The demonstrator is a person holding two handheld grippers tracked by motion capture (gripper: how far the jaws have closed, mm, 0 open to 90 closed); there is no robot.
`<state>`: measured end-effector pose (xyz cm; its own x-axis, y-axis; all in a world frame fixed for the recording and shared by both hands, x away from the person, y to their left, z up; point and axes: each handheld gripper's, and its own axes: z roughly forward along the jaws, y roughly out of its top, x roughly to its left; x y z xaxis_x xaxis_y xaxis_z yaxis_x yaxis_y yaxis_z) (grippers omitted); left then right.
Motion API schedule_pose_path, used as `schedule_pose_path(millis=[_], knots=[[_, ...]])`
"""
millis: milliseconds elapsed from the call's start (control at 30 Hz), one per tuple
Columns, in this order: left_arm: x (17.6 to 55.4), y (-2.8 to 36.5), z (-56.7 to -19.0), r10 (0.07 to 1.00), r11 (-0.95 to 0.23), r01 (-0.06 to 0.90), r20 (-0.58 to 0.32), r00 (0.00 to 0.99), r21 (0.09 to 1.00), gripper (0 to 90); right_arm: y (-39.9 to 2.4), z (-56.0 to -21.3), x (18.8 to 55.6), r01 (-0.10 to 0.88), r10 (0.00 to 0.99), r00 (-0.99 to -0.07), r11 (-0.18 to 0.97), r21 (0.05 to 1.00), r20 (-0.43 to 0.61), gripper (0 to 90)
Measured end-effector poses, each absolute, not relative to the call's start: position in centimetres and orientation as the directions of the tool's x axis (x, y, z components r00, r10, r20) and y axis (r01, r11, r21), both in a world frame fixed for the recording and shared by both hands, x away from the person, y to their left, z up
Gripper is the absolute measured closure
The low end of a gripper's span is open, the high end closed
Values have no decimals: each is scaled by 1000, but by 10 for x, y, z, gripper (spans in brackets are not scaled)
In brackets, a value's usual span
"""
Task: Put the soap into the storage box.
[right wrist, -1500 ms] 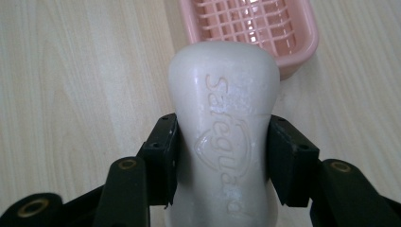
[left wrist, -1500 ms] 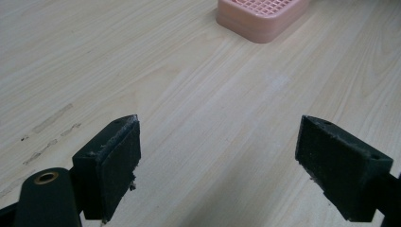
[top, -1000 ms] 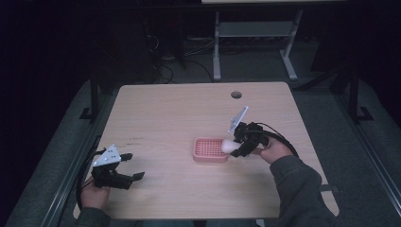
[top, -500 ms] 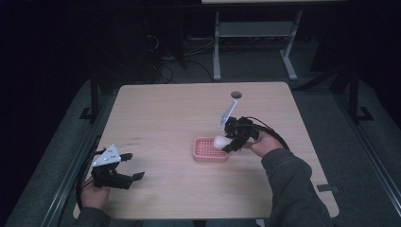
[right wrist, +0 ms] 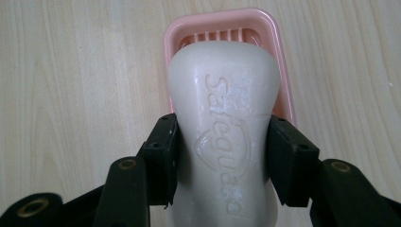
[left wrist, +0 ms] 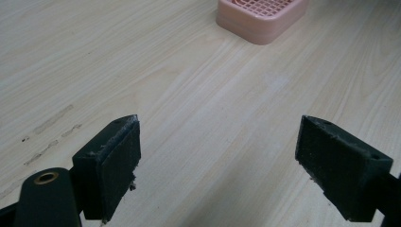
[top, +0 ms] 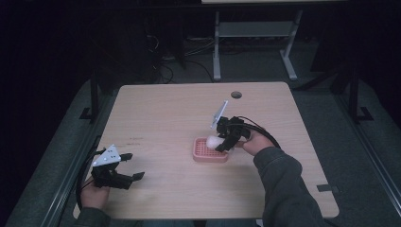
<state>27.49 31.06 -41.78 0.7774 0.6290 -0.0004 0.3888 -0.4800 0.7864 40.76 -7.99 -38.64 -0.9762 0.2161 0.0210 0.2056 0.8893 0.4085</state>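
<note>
Table (top: 165, 113): light wood-grain top, rounded corners, 1 round cable hole (top: 236, 94) near the far edge. Faint scuff marks (left wrist: 49, 127) on the surface near the left gripper.

Soap dish (top: 210, 151): pink plastic, rectangular, slotted grid floor, resting on the table right of centre. In the left gripper view it lies at the top edge (left wrist: 260, 19), well apart from the jaws.

Soap bar (right wrist: 222, 123): white, oval-waisted, embossed brand lettering and a shield mark on the upper face. Clamped across its narrow waist, held above the dish, far end over the dish's slotted floor; whether it touches the dish cannot be told. Seen as a white lump (top: 213, 141) from the high view.

Right gripper (top: 226, 142): 2 black jaws closed against both sides of the soap bar, grey plate tilted upward, cable trailing back past the sleeve (top: 283, 184).

Left gripper (top: 128, 166): near the table's front left corner, jaws spread wide, nothing between them, low over bare tabletop.
</note>
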Motion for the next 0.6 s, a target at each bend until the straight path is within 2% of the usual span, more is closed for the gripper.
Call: schedule_pose_path(millis=[600], knots=[[275, 311, -418, 627, -478, 387, -2, 779, 788, 148, -53, -402, 417, 193, 195, -980, 900, 392, 34, 490]])
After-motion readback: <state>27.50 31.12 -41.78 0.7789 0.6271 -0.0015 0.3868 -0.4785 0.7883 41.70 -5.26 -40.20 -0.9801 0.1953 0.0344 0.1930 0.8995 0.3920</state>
